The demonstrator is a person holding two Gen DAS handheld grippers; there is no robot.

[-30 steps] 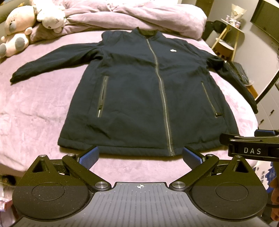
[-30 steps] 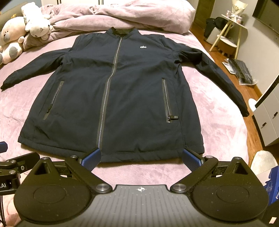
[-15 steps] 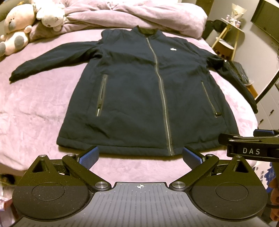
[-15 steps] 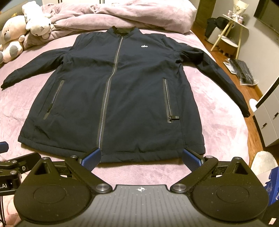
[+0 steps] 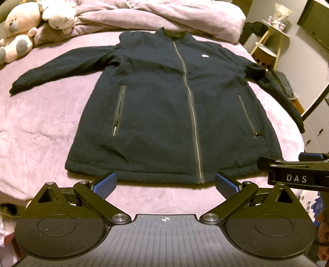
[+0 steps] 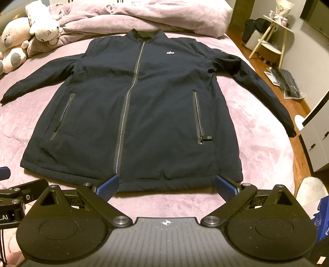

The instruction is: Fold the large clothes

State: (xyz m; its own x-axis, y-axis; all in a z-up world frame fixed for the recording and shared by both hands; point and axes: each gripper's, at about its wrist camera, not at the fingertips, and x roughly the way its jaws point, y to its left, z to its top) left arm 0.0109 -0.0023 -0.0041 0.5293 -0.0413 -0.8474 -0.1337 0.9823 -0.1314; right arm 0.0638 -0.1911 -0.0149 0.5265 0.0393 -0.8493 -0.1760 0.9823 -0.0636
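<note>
White "alo" on the jacket [image 6: 131,106] chest; "DAS" on the right hand-held gripper [image 5: 296,178].

A pink bed [image 6: 257,143] fills the frame, with a rumpled duvet [image 6: 148,14] heaped along the top and two plush toys [image 6: 26,37] at upper left. At right, a wood floor [image 6: 296,102] runs past a gold-legged side table [image 6: 269,41] and white drawers [image 6: 320,141], all in warm, dim light.
</note>
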